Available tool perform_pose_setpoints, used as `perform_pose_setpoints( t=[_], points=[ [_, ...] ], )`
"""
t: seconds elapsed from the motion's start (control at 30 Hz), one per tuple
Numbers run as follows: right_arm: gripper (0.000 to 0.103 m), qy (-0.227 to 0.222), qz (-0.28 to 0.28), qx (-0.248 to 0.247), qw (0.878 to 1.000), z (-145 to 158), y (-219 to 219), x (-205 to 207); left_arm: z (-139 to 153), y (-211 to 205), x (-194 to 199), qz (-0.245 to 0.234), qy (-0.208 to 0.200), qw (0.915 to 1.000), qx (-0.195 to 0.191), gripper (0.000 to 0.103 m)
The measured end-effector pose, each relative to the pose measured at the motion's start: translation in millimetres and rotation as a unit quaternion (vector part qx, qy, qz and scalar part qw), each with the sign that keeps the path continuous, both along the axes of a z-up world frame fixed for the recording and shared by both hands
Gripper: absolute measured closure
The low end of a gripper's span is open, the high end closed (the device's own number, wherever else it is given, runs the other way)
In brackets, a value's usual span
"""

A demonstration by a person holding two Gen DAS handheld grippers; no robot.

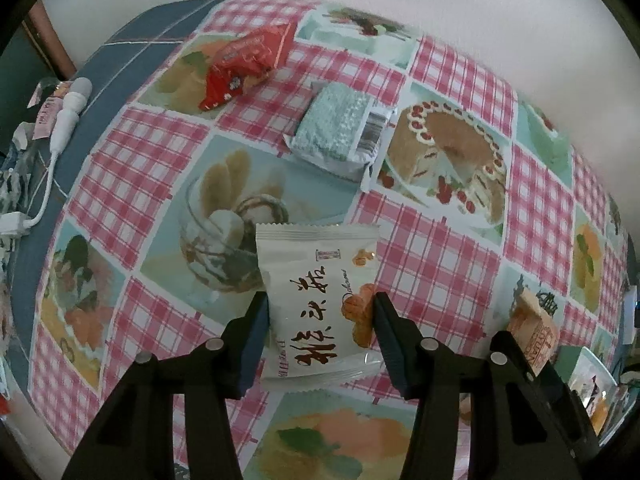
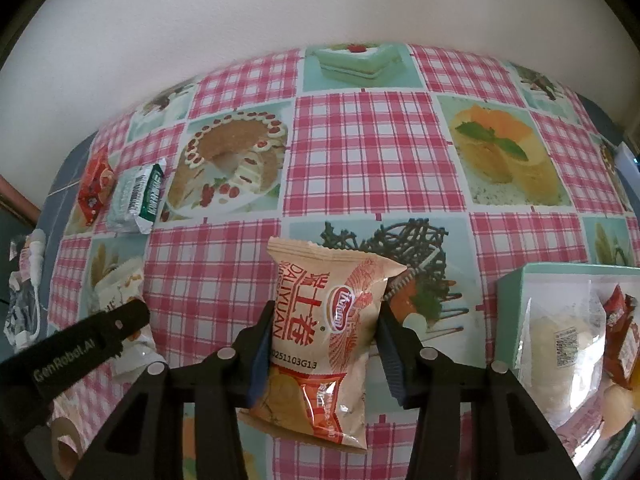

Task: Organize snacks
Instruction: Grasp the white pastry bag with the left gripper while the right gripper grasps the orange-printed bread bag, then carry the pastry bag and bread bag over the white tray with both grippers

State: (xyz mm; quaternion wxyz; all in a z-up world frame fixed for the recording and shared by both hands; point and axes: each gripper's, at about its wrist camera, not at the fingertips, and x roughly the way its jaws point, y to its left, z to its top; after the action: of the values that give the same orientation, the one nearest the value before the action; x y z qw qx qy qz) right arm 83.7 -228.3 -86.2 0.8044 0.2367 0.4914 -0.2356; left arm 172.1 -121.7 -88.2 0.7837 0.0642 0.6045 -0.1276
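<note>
My left gripper (image 1: 320, 308) has its jaws closed on a white snack packet (image 1: 318, 300) with brown Chinese lettering, held over the tablecloth. My right gripper (image 2: 324, 320) has its jaws closed on a tan and red Daliyuan packet (image 2: 328, 328). A red packet (image 1: 244, 64) and a pale green packet (image 1: 340, 126) lie further back on the table; they also show in the right wrist view, the red one (image 2: 94, 188) beside the green one (image 2: 138, 196). A mint green box (image 2: 516, 292) at the right holds several packets.
The table has a pink checked cloth with dessert pictures (image 2: 360, 148). A white wand-shaped device with a cable (image 1: 66, 116) lies on the blue area at the left edge. A white wall stands behind the table. The left gripper's body (image 2: 80, 344) shows at lower left.
</note>
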Motion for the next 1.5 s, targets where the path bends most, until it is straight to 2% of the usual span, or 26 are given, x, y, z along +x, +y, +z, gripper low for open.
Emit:
perform_pose_setpoints(
  t=[0.23,0.4,0.47,0.6,0.67,0.87,1.27,1.5],
  points=[
    [0.058,-0.014,0.0,-0.001,1.0,22,3,-12,31,2,-8,0.008,-0.019,0.9997,-0.014,0.05],
    [0.062,-0.023,-0.004,-0.005,1.0,41,2,-24,52,22,-10,0.004,-0.038,0.999,-0.02,0.049],
    [0.062,-0.027,-0.003,-0.005,1.0,49,3,-29,59,13,-15,0.0,-0.045,0.9987,-0.021,0.049],
    [0.062,-0.042,-0.007,-0.001,0.999,67,4,-41,80,35,-17,-0.001,-0.053,0.9982,-0.03,0.049],
    [0.062,-0.052,-0.009,-0.005,0.999,78,6,-48,99,40,-30,-0.006,-0.061,0.9976,-0.031,0.049],
    [0.062,-0.069,-0.021,-0.008,0.997,100,6,-67,121,31,-54,-0.022,-0.087,0.9955,-0.032,0.049],
    [0.062,-0.095,-0.052,-0.024,0.994,136,-6,-112,140,26,-90,-0.043,-0.11,0.9924,-0.034,0.049],
    [0.062,-0.101,-0.081,-0.023,0.991,144,-19,-144,142,19,-111,-0.062,-0.11,0.9913,-0.038,0.049]
  ],
)
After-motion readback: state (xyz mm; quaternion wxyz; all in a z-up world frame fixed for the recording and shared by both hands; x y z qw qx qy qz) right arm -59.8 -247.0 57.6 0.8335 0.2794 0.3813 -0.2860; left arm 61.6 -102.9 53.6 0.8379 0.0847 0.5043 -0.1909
